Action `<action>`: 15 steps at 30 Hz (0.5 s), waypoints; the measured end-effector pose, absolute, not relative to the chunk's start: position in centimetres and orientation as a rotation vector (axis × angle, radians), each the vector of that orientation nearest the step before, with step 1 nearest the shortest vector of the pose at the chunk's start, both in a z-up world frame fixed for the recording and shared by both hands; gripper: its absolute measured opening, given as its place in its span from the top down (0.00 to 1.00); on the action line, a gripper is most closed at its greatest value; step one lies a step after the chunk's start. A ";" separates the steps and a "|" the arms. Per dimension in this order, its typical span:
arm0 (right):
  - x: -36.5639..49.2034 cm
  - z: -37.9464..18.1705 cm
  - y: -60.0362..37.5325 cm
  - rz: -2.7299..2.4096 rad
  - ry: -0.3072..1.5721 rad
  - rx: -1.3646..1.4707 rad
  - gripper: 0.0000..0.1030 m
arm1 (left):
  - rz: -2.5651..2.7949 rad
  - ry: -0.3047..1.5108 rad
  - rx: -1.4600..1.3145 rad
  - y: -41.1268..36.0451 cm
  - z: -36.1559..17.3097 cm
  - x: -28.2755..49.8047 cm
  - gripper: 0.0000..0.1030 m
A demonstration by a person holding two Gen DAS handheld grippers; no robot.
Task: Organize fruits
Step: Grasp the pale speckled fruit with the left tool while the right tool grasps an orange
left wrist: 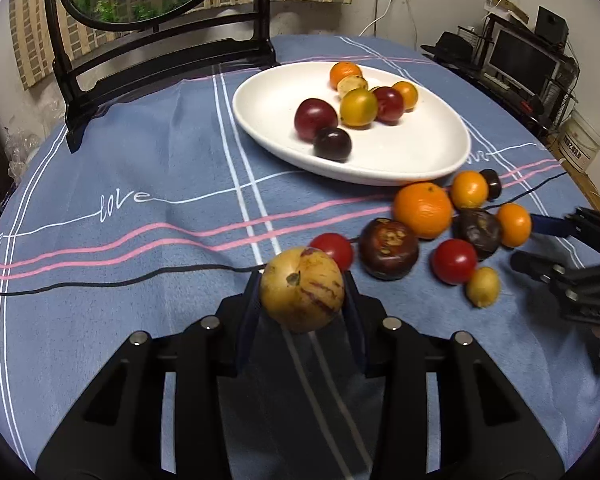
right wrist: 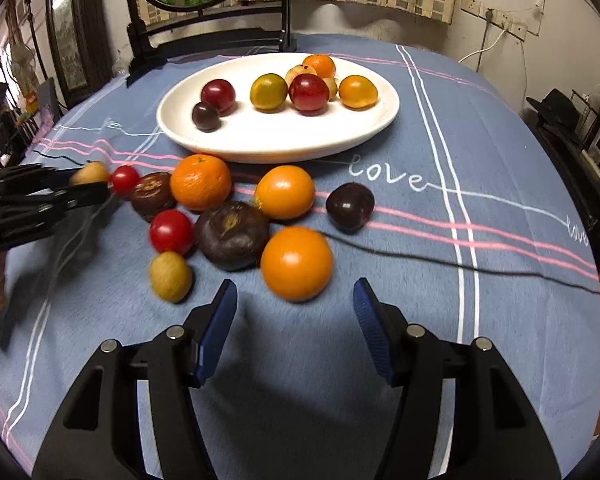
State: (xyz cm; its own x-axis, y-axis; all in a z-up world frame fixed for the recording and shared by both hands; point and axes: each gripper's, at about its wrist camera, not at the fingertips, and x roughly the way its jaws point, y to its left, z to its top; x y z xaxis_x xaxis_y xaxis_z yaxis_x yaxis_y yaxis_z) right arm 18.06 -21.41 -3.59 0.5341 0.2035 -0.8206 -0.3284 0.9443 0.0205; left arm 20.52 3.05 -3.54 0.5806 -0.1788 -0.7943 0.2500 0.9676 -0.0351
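Note:
My left gripper [left wrist: 302, 292] is shut on a yellow fruit with red streaks [left wrist: 302, 289], held above the blue cloth; it also shows in the right wrist view [right wrist: 89, 173]. A white plate [left wrist: 272, 120] holds several fruits. Loose fruits lie in front of the plate: a large orange [left wrist: 423, 210], a dark brown fruit [left wrist: 389, 249], red tomatoes [left wrist: 454, 261] and a small yellow fruit [left wrist: 483, 286]. My right gripper [right wrist: 294, 312] is open, just short of a small orange [right wrist: 297, 263]. The plate [right wrist: 284, 140] lies beyond.
A dark wooden mirror stand [left wrist: 160, 52] stands behind the plate. The round table carries a blue striped cloth [left wrist: 140, 208]. A dark plum [right wrist: 350, 207] lies apart to the right. Shelves and a monitor [left wrist: 524, 60] stand past the table's right edge.

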 end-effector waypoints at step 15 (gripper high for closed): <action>16.9 -1.2 -23.2 0.298 0.895 -0.109 0.63 | -0.258 0.907 0.081 2.3 -2.0 19.3 0.62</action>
